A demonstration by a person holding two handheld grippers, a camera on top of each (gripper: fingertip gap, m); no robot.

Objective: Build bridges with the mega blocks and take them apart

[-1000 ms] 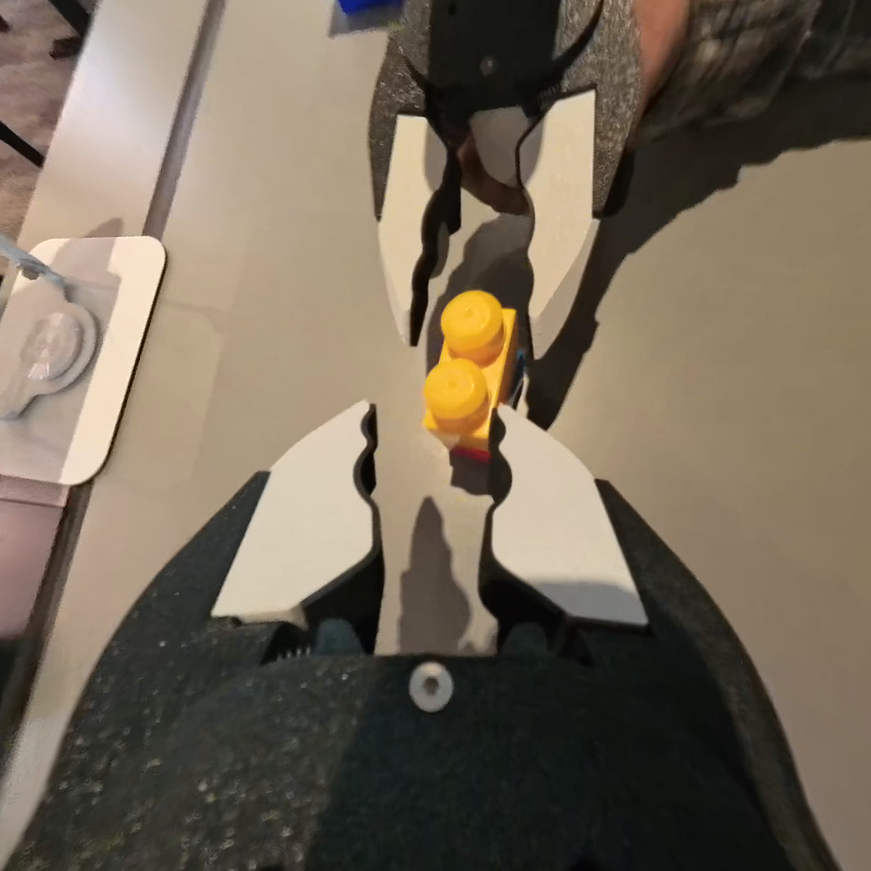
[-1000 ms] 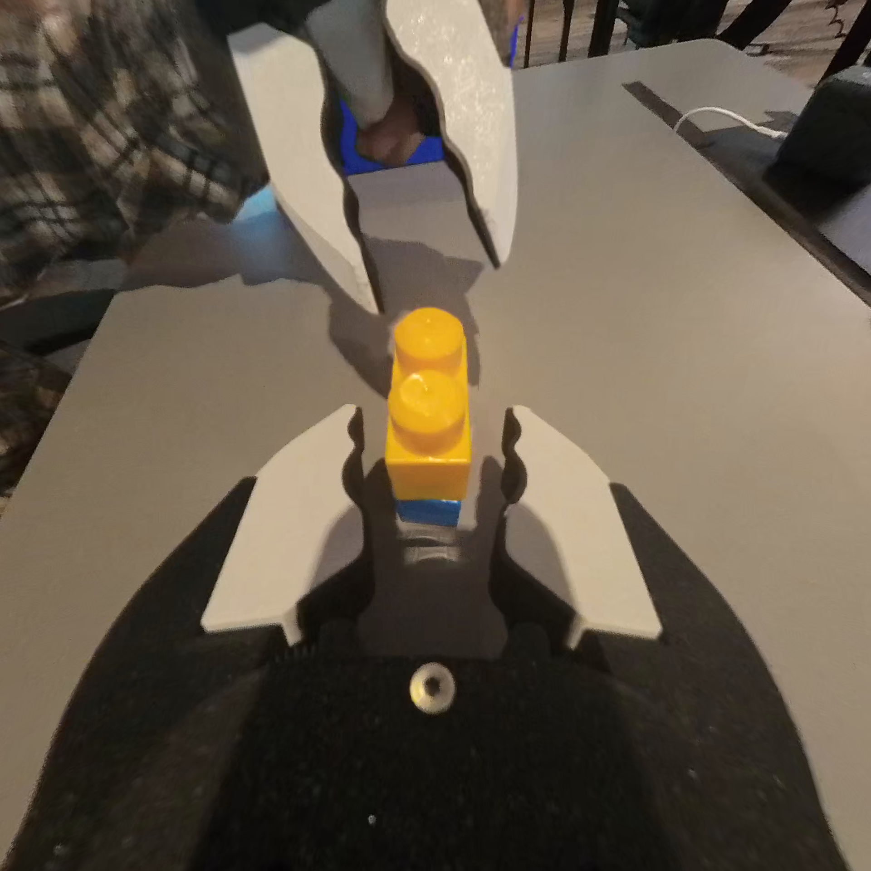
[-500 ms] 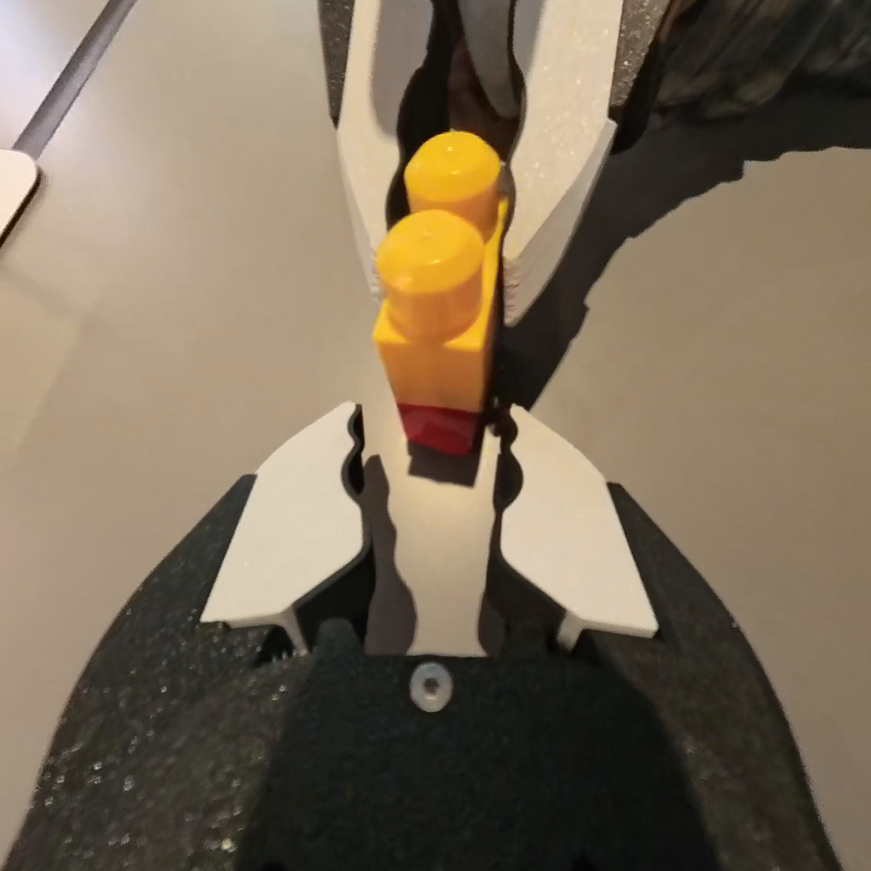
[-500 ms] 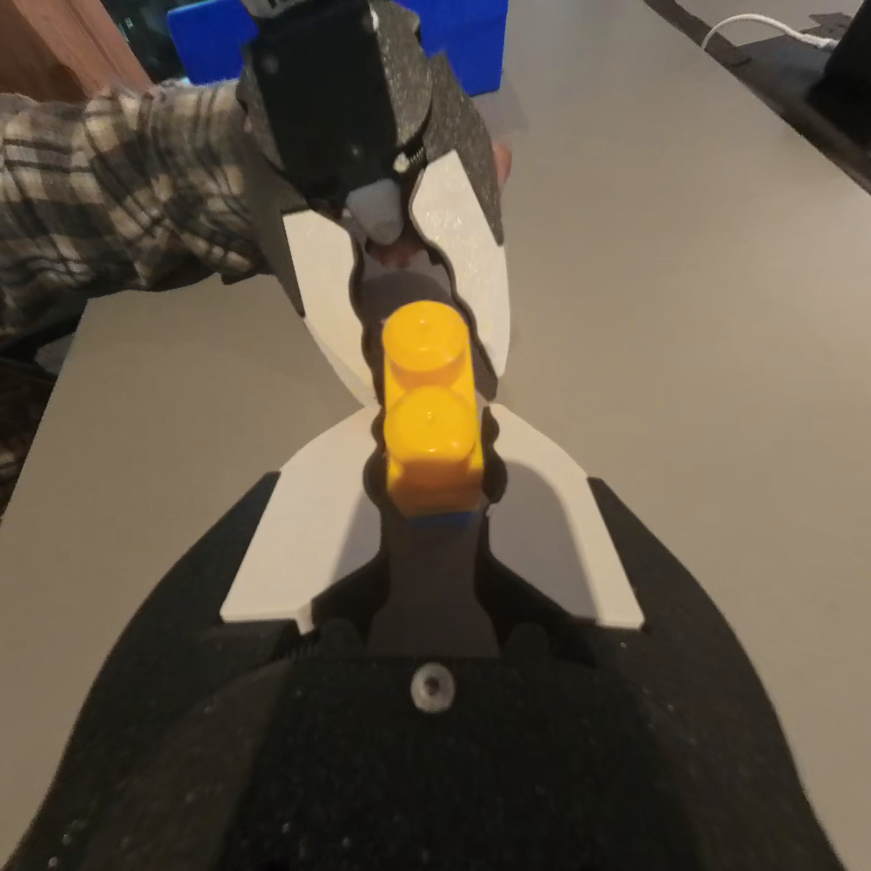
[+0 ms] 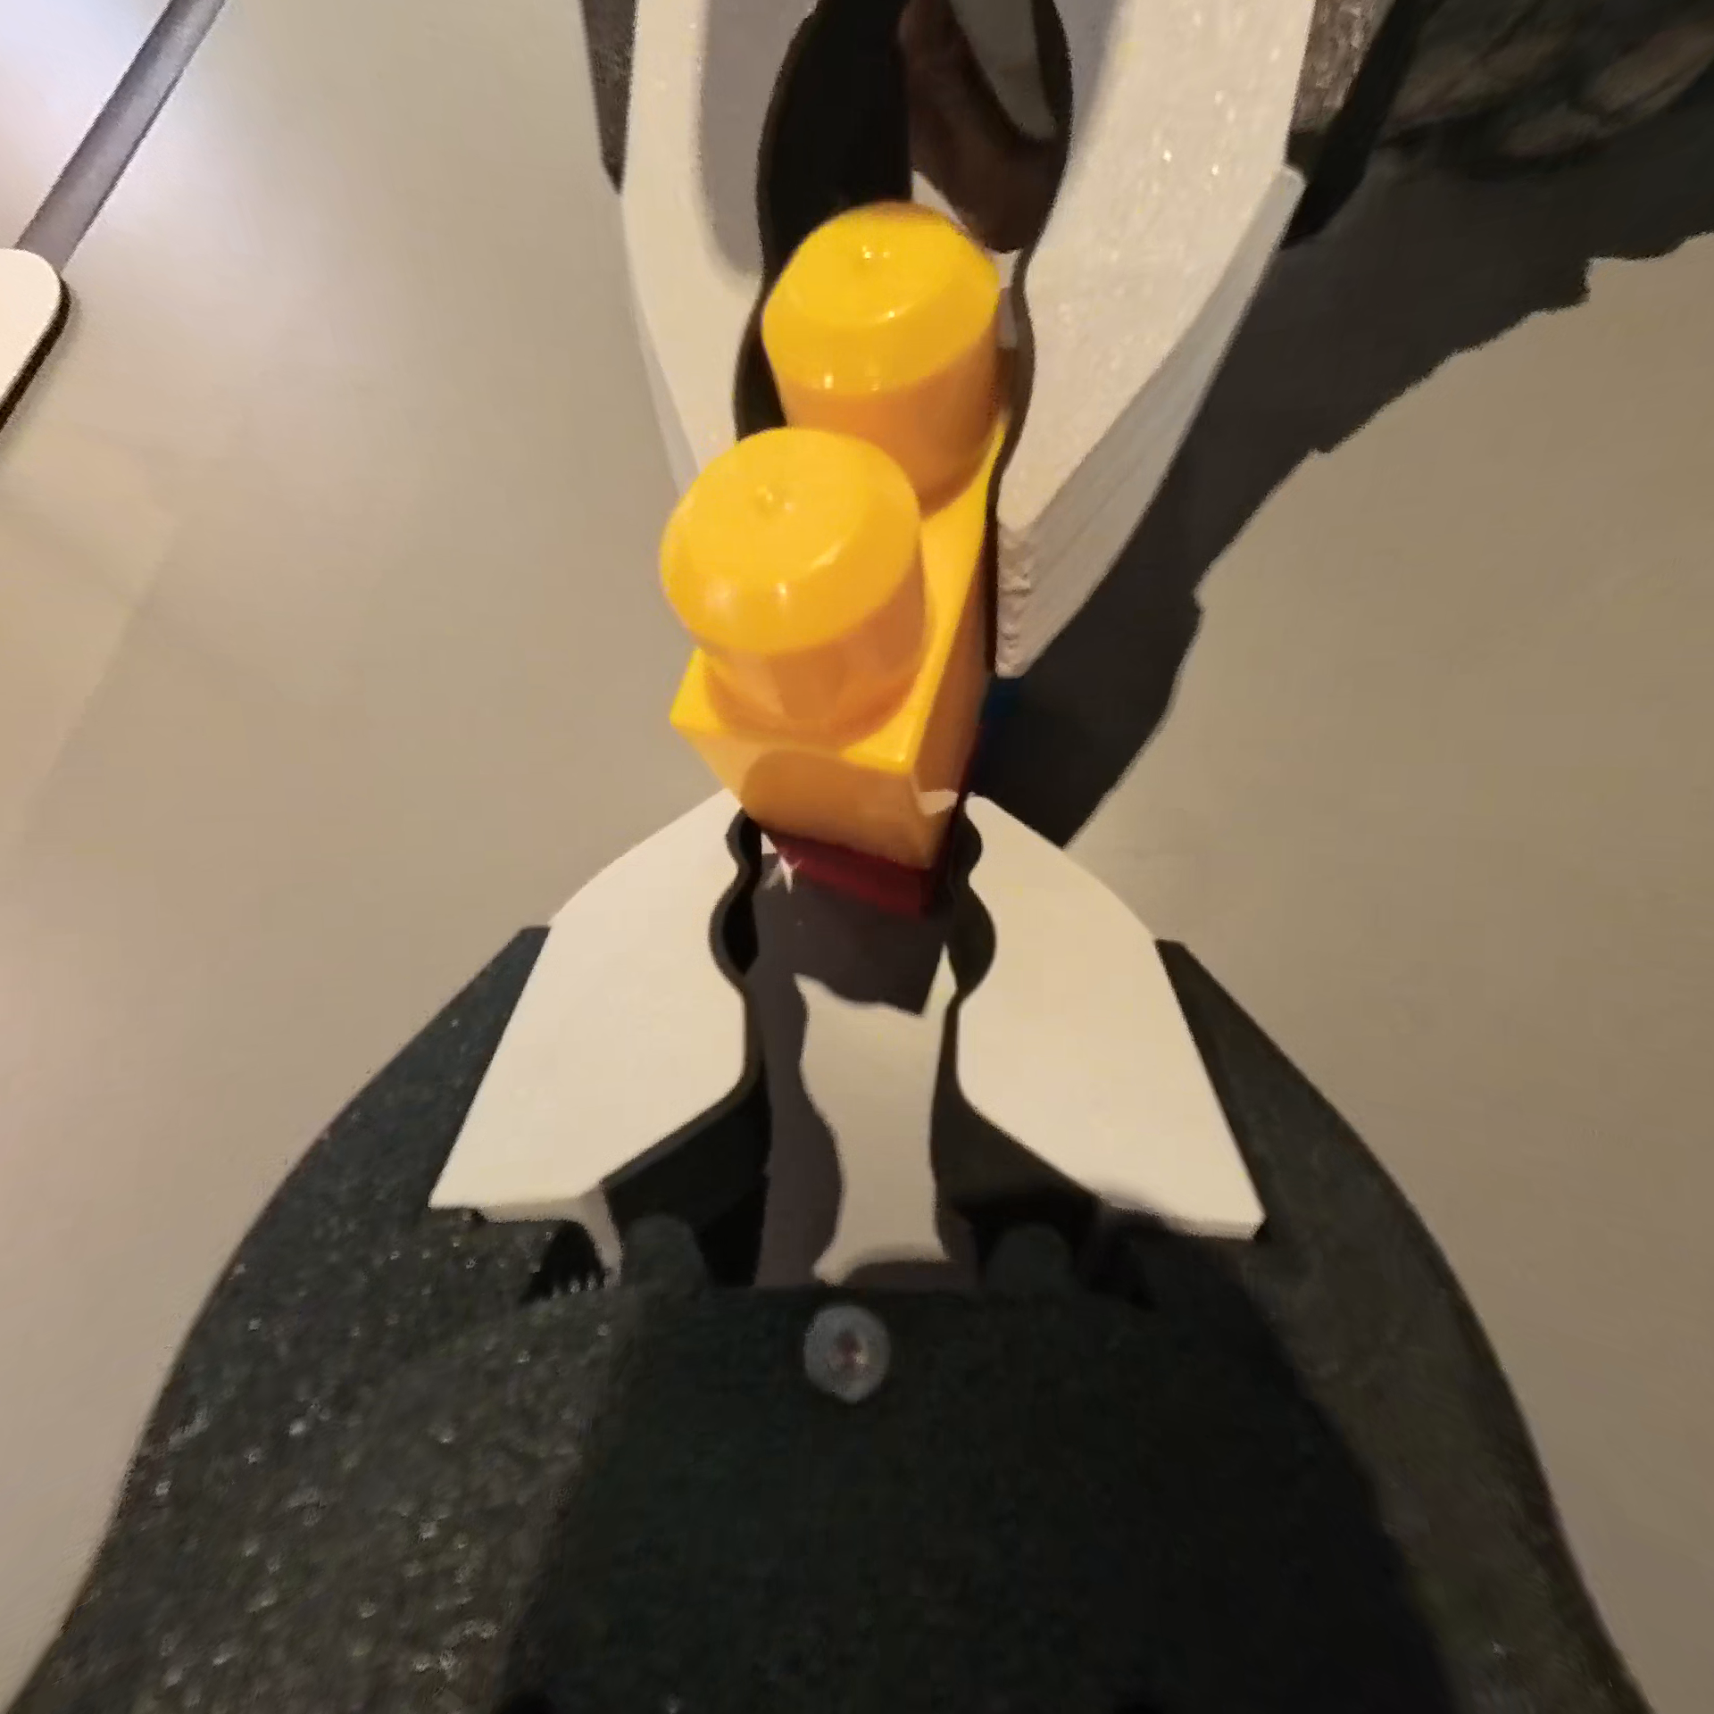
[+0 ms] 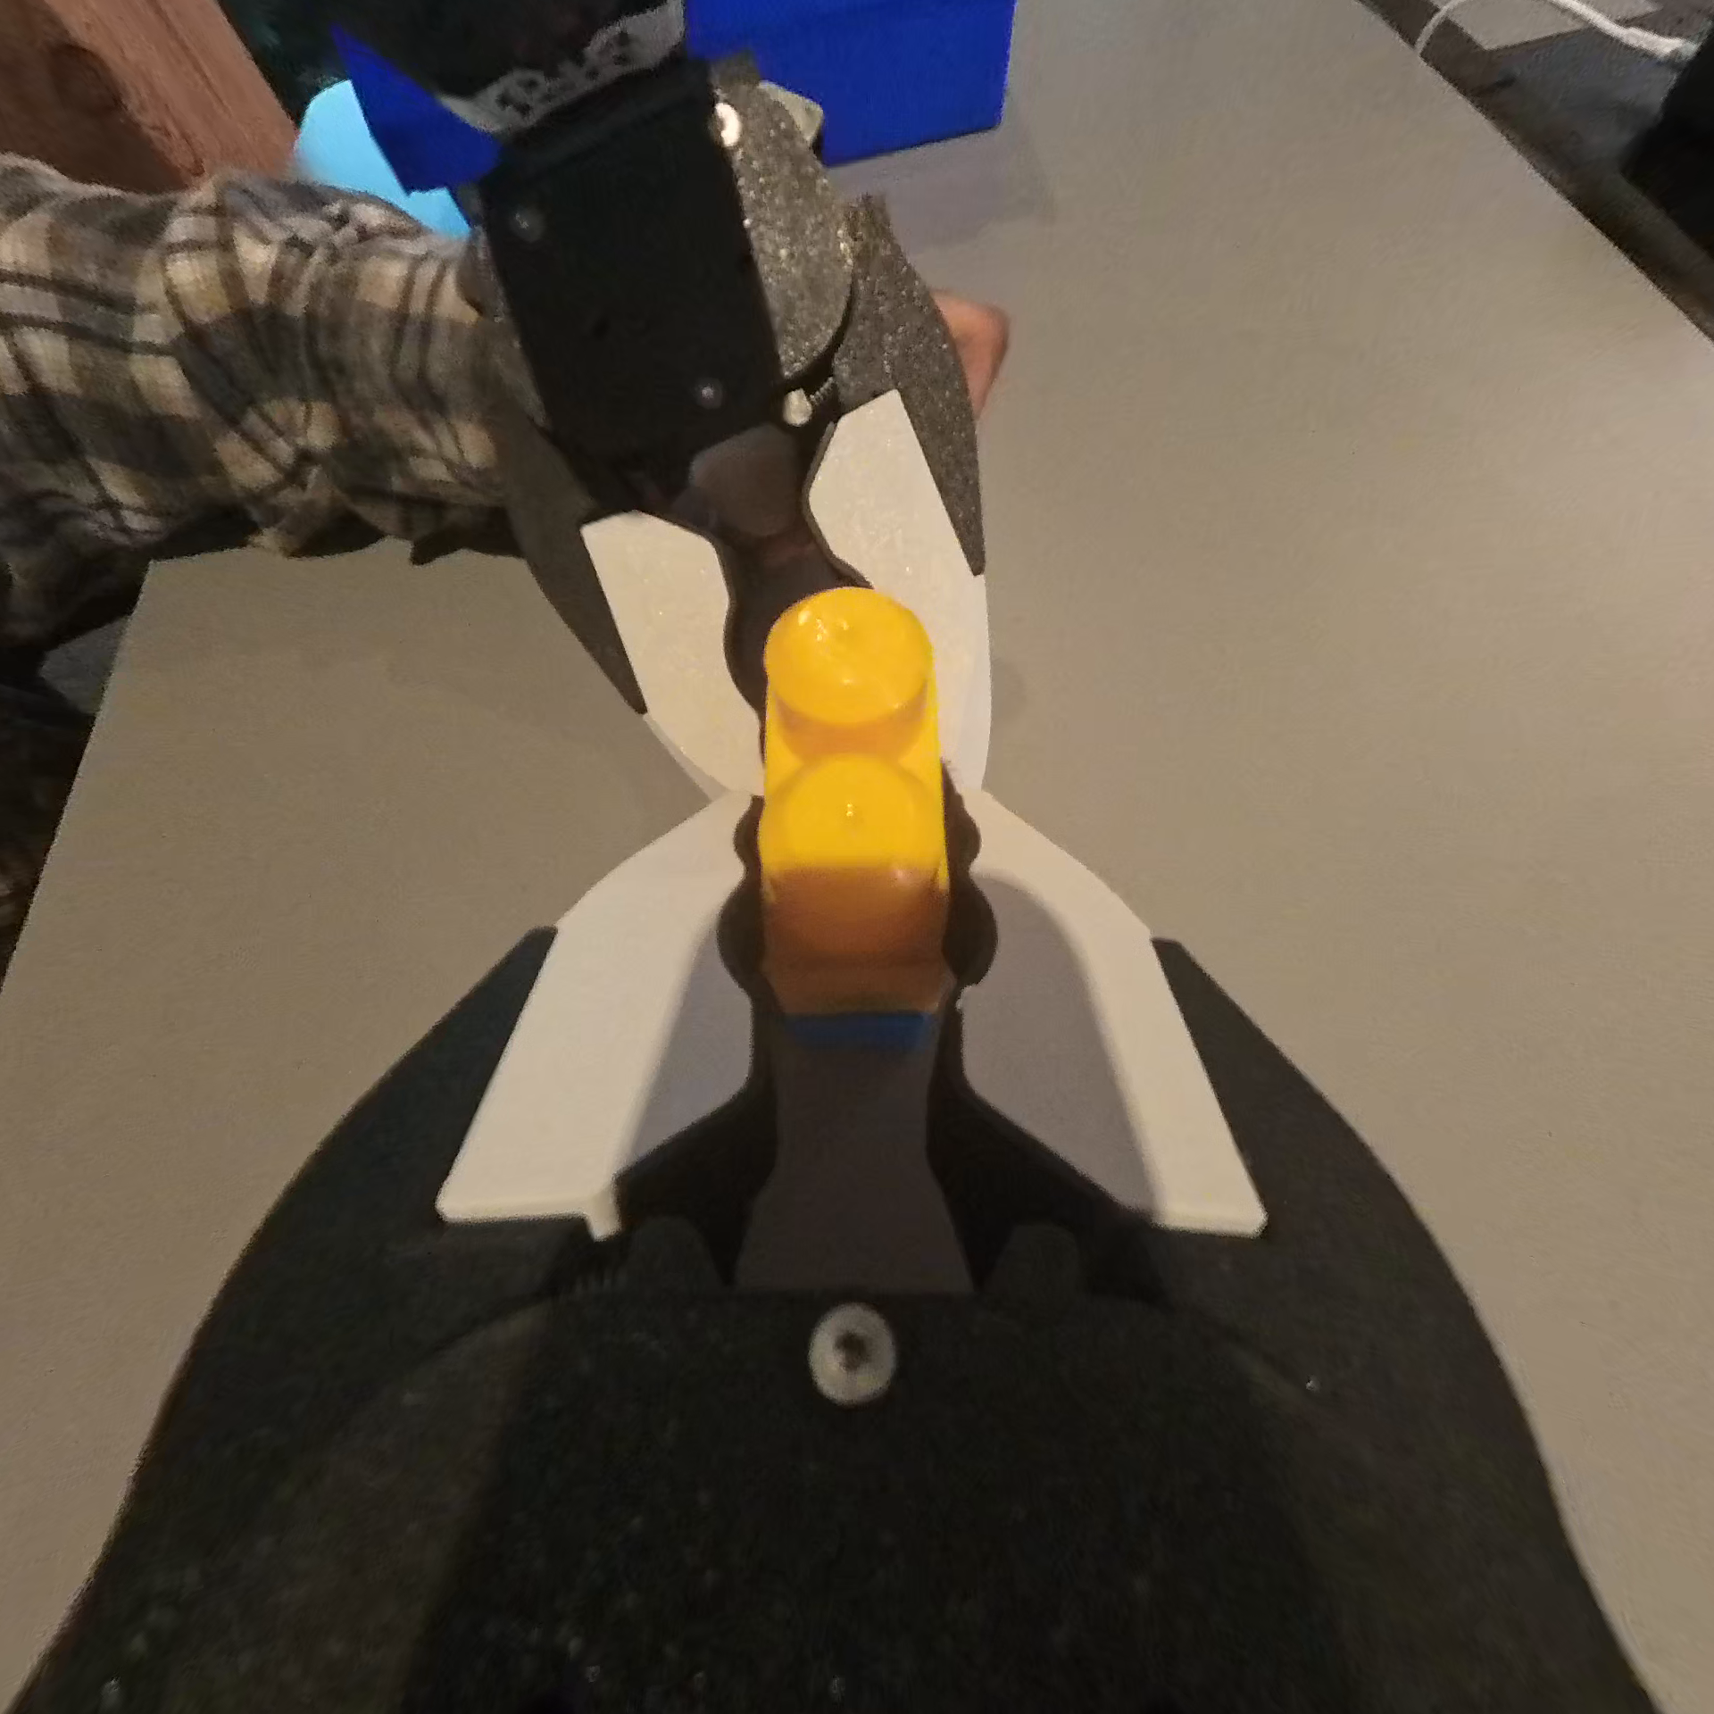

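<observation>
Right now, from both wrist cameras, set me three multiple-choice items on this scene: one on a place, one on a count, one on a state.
1. In the left wrist view, what sits directly under the near end of the yellow block?
A. a red block
B. a green block
C. nothing but table

2. How many studs does the yellow block have on top?
A. one
B. two
C. four

3. In what state is the right claw?
A. wide open, clear of every block
B. shut on nothing
C. shut on the yellow block

Key:
1 A, a dark red edge shows just below the yellow block.
2 B, two round studs stand in a single row.
3 C, in the right wrist view both white fingers press against the block's sides.
</observation>
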